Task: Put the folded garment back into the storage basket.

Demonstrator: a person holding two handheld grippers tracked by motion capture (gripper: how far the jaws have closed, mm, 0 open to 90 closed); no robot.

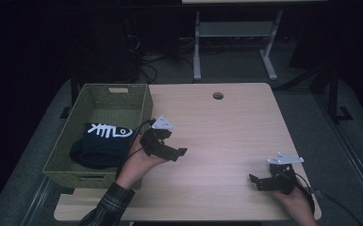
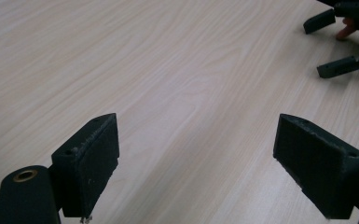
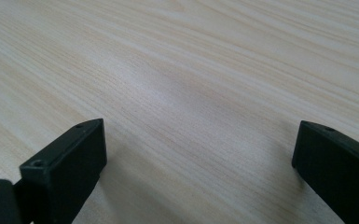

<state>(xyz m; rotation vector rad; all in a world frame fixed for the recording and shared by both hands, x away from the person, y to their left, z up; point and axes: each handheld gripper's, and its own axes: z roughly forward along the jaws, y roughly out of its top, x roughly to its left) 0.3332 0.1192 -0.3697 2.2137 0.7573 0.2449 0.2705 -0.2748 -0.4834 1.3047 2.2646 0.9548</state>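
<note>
Basket (image 1: 136, 101), olive green woven, rectangular, sat at the table's (image 1: 226, 136) left edge, its long axis running from near to far, the far end angled slightly right. Inside lay a dark cloth (image 1: 101, 146), bunched in the near half, with a white fish-skeleton print facing up; the print's length ran left to right. Cloth's own long axis ran roughly across the basket, tilted toward the near left corner.

Left gripper (image 1: 179, 152) was held just right of the basket, above the wood, jaws spread wide with nothing between them, pointing right across the table. In the left gripper view the left gripper (image 2: 196, 163) had bare light wood grain between its pads, and the right gripper (image 2: 328, 46) showed at the upper right, also spread.

Right gripper (image 1: 256, 181) was near the table's near right corner, jaws apart and empty, pointing left. Right gripper view showed the right gripper (image 3: 198, 158) over plain wood.

Grippers were well apart. Round hole (image 1: 218, 95) in the table near the far edge.
</note>
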